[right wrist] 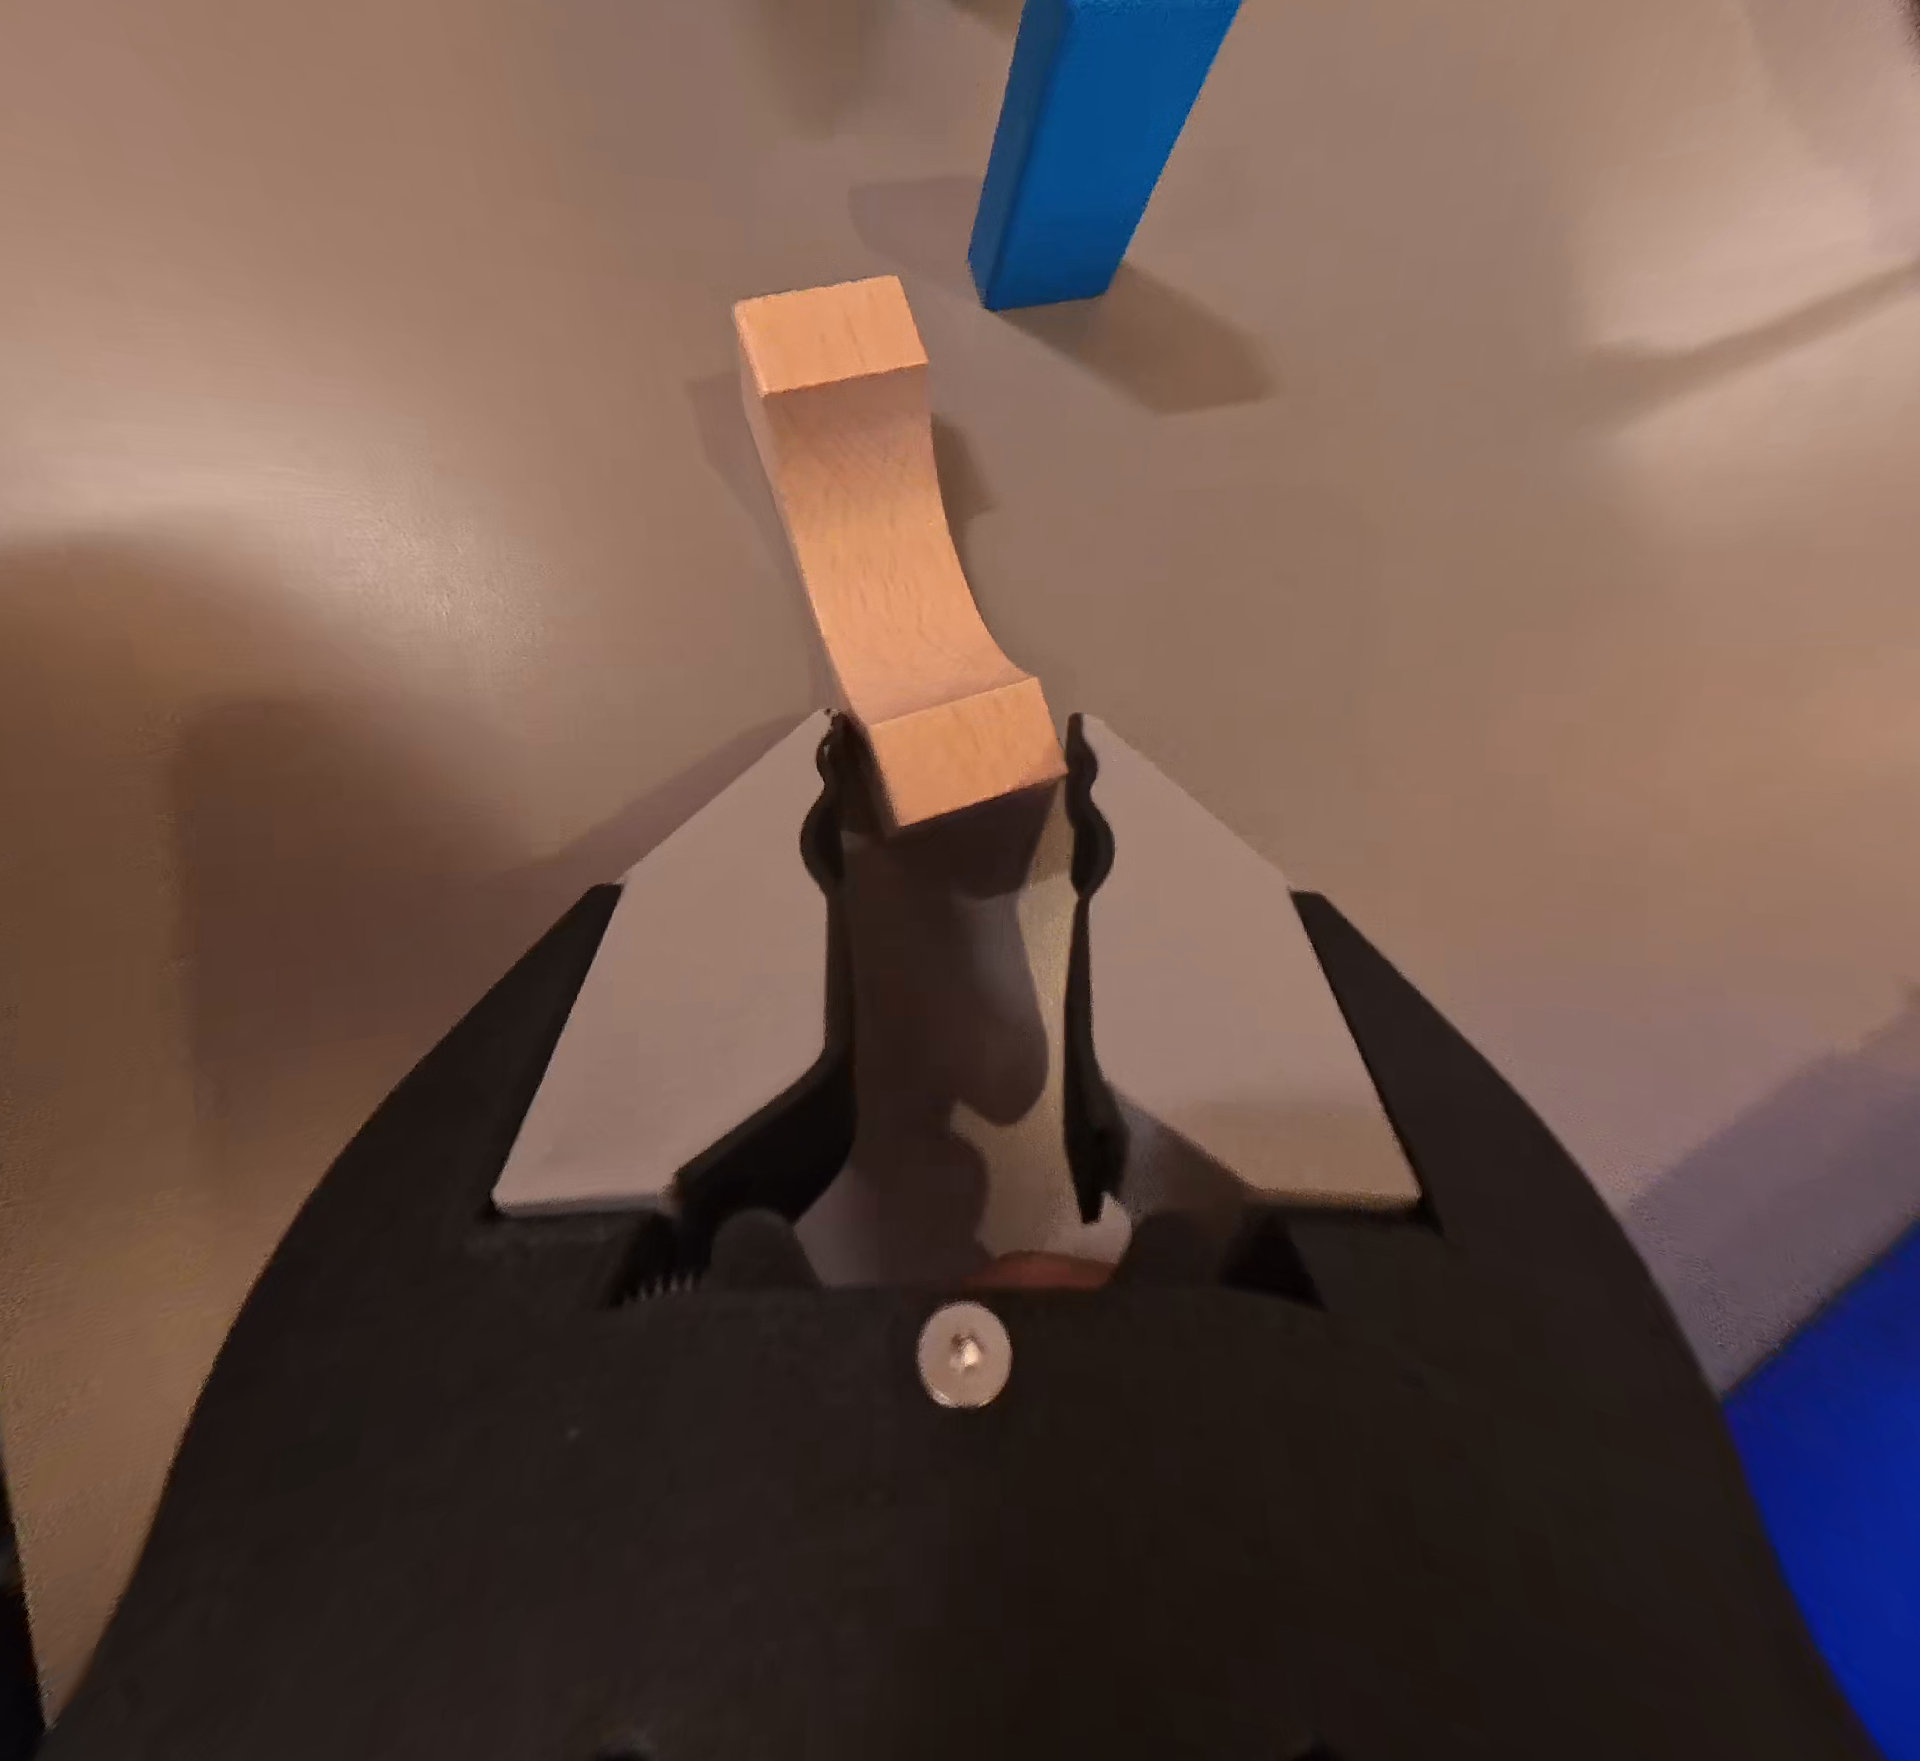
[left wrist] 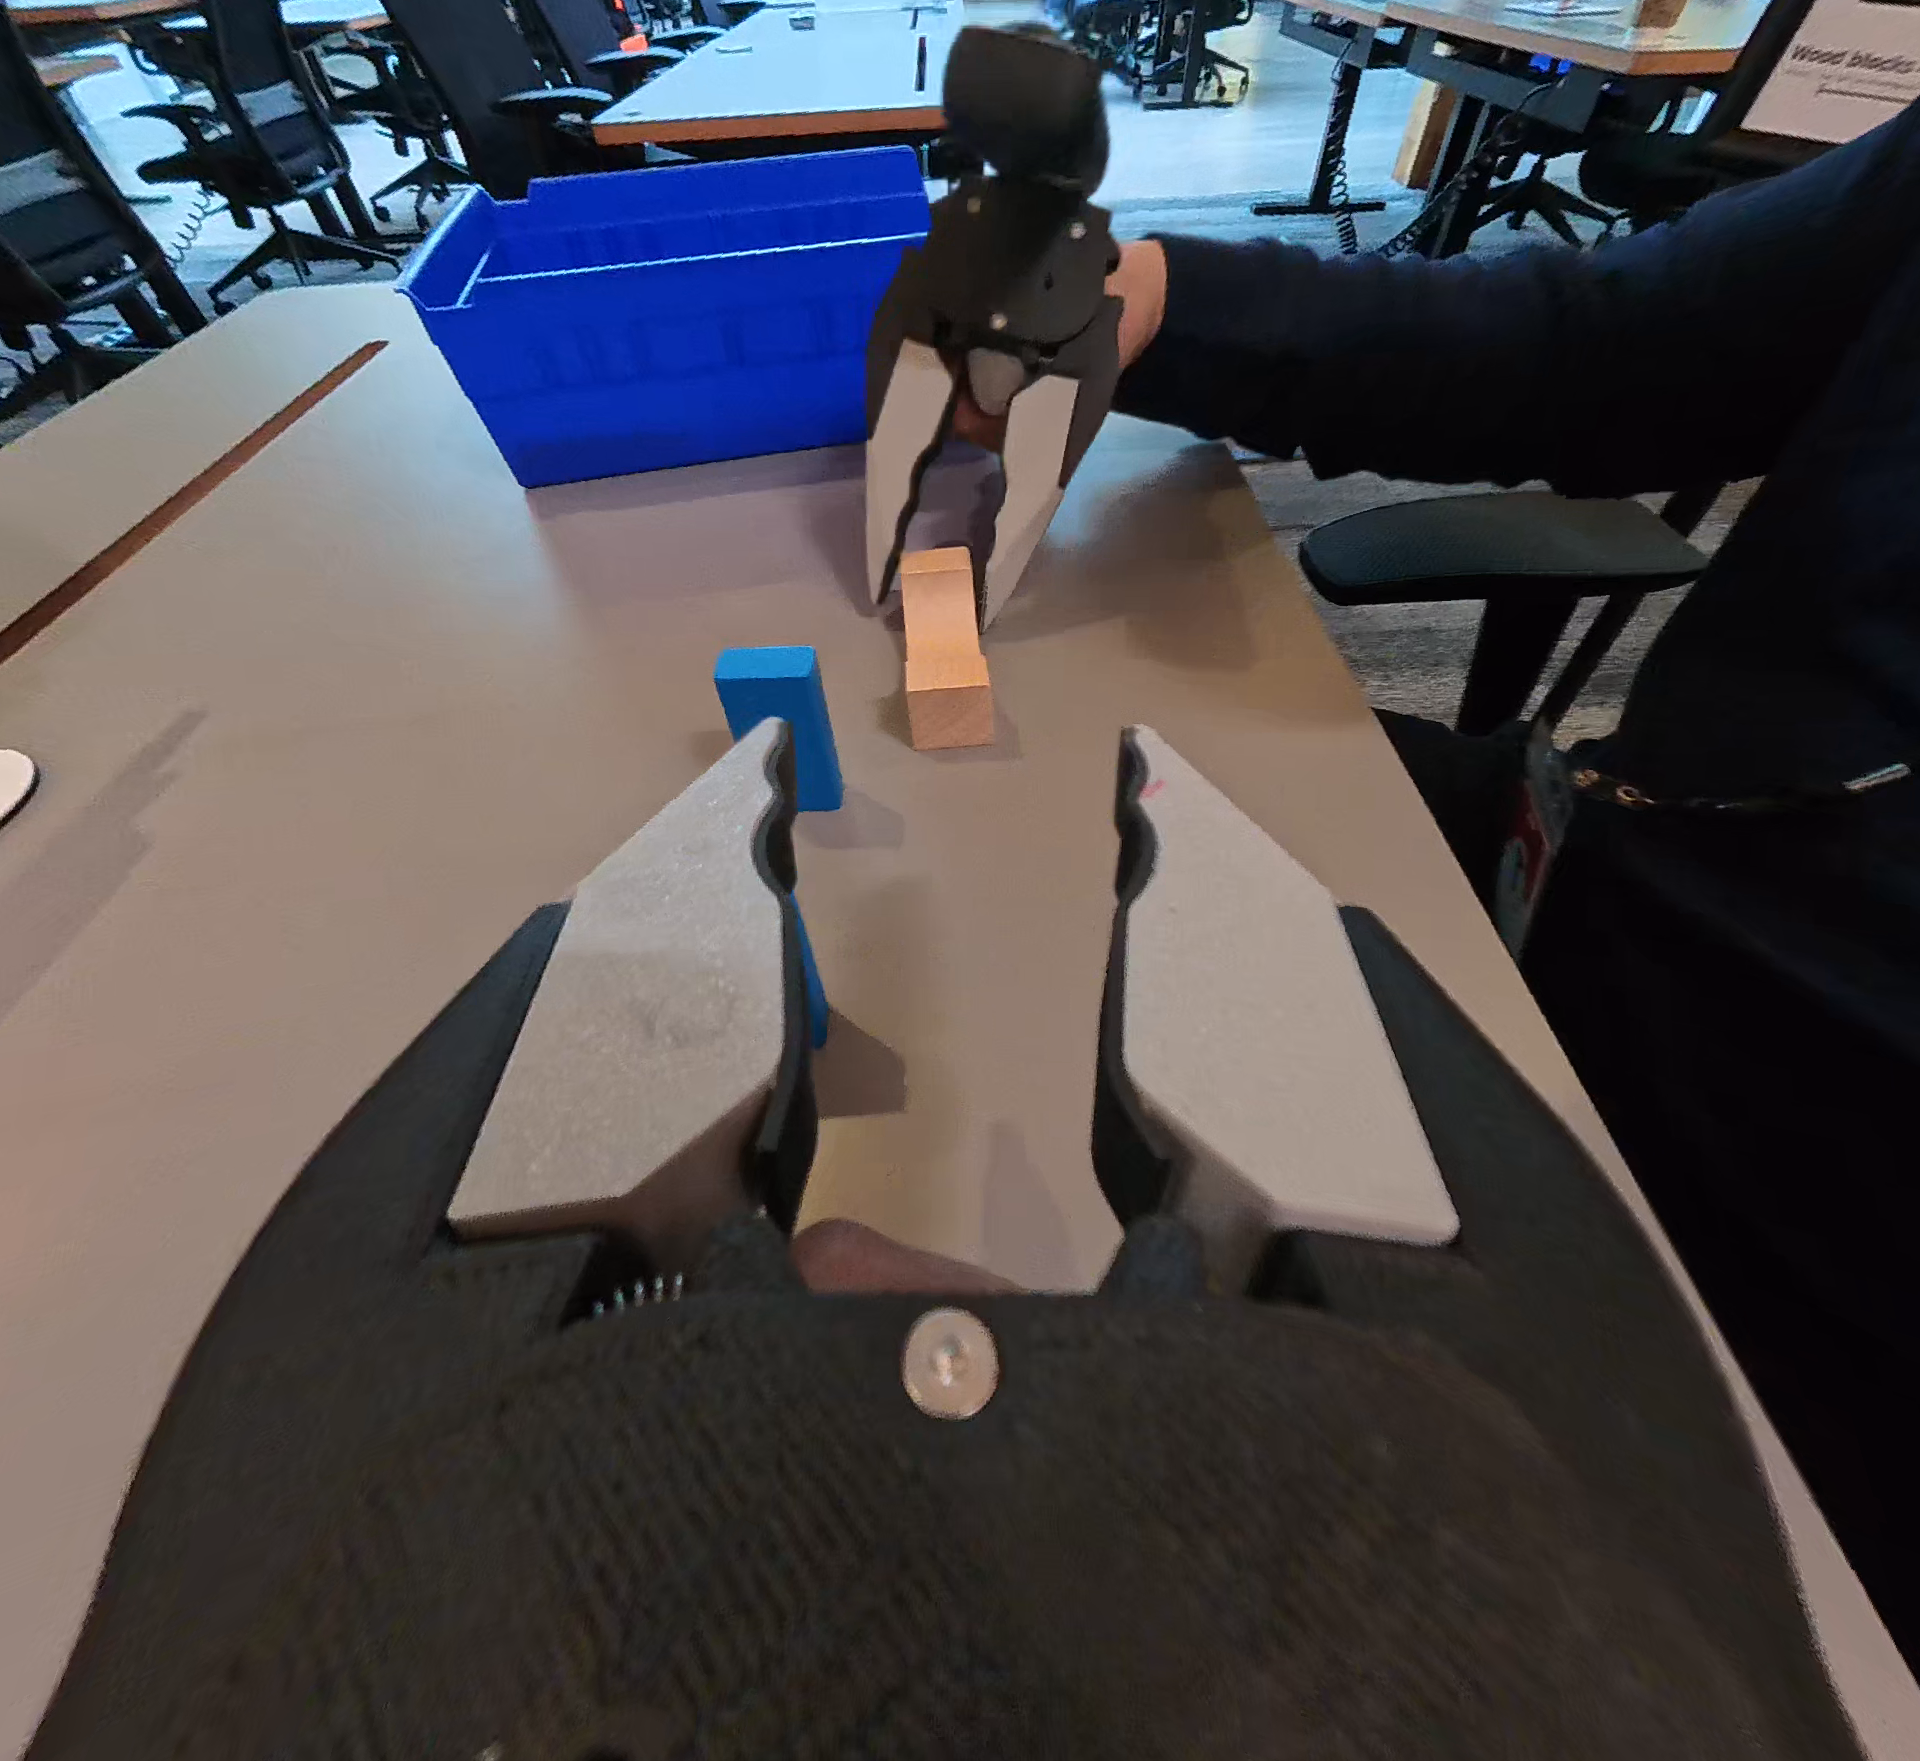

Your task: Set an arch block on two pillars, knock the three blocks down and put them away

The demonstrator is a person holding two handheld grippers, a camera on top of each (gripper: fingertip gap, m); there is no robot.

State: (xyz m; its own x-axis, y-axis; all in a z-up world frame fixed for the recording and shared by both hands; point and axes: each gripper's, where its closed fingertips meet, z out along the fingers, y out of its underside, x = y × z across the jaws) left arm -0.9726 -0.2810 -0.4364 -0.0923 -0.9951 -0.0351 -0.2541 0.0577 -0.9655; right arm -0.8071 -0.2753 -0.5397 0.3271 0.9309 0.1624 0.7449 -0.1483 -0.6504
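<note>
One wooden arch block [right wrist: 883,558] lies on the desk [right wrist: 364,361], its near end between the narrowed fingers of the right claw [right wrist: 951,755]; whether both pads press it, I cannot tell. Just beyond the arch stand two blue pillars [right wrist: 1101,111], upright. The left claw [left wrist: 956,776] hangs wide and bare near them. Behind the arch sits one blue bin [left wrist: 675,329].

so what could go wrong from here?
1. The right tool straddles only one end of the arch block, which lies skewed between the fingers; closing could twist it or let it slip.
2. The nearer blue pillar stands close beside the arch; a swing on lifting may topple it.
3. The open left tool sits right by the blue pillars and may bump them.
</note>
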